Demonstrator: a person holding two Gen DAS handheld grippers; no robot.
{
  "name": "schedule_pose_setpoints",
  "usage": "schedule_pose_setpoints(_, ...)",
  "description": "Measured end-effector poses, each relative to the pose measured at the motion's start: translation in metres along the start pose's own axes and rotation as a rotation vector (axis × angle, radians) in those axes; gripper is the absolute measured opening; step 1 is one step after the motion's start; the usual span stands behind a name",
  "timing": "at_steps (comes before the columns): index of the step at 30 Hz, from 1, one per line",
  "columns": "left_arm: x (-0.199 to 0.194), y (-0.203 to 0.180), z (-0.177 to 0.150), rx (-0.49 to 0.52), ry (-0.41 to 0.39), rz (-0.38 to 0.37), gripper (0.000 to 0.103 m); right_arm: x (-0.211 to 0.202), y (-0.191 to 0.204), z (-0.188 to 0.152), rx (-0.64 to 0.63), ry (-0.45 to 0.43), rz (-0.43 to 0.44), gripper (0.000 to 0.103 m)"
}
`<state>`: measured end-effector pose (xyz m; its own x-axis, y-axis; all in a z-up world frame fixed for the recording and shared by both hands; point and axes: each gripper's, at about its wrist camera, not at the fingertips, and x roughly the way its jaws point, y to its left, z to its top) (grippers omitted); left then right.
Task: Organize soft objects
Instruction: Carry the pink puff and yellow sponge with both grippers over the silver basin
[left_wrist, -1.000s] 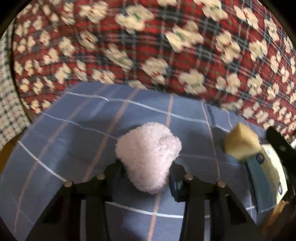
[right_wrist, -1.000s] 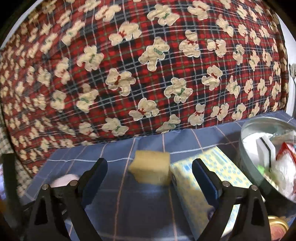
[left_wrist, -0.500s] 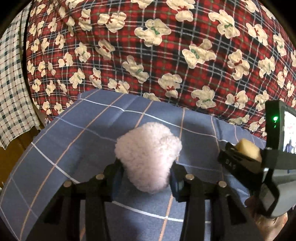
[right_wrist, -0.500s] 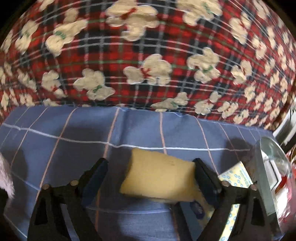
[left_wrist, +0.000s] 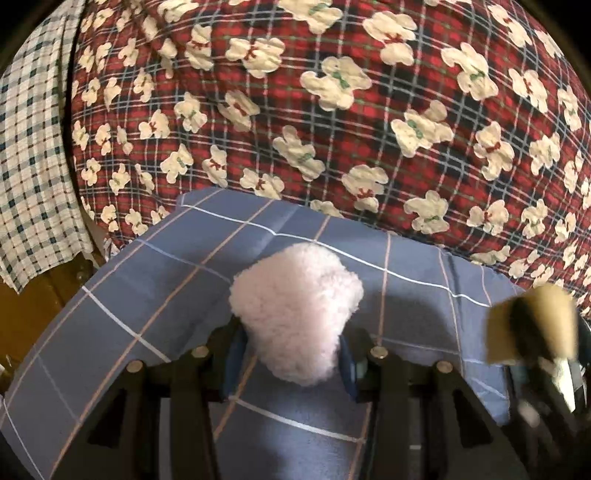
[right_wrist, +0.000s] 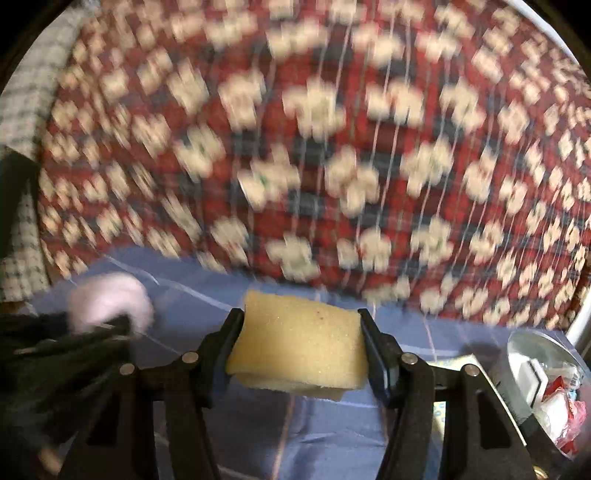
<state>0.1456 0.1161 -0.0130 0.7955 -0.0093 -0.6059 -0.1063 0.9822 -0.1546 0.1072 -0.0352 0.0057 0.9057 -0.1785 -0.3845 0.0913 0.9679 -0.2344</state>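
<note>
Plainly, no legible writing, sponge (right_wrist: 299, 343), pink fluff (left_wrist: 295, 317)

Blue checked cloth (left_wrist: 155, 295) ahead bare; red bear-print bedding (left_wrist: 332, 129) walls off far side.

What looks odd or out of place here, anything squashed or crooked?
Only the yellow sponge: the right gripper is closing on it, and its sides bow inward, its bottom edge folding under. The fluffy white puff in the left gripper looks fine.

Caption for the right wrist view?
Right gripper closing on a yellow sponge above the blue cloth.
</note>
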Motion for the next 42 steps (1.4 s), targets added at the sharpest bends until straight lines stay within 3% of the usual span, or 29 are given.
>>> schedule_pose_setpoints(5,-0.009,-0.012,-0.004,0.039,-0.057,-0.024,0.043,-0.055,-0.003,-0.01,-0.01,-0.237,-0.004,0.062)
schedule_pose_setpoints(11,-0.028,-0.031,-0.014,0.094,-0.139,-0.086,0.043,-0.091,-0.011,-0.019,-0.046,-0.354,-0.064,0.062)
schedule_pose_setpoints(17,-0.04,-0.043,-0.022,0.114,-0.169,-0.112,0.043,-0.1,-0.031,-0.03,-0.025,-0.328,-0.04,0.063)
schedule_pose_setpoints(32,-0.055,-0.057,-0.04,0.124,-0.17,-0.036,0.043,-0.099,-0.075,-0.047,0.08,-0.203,0.075,0.063)
schedule_pose_setpoints(42,-0.072,-0.073,-0.057,0.112,-0.171,-0.053,0.043,-0.109,-0.079,-0.05,0.074,-0.23,0.083,0.063)
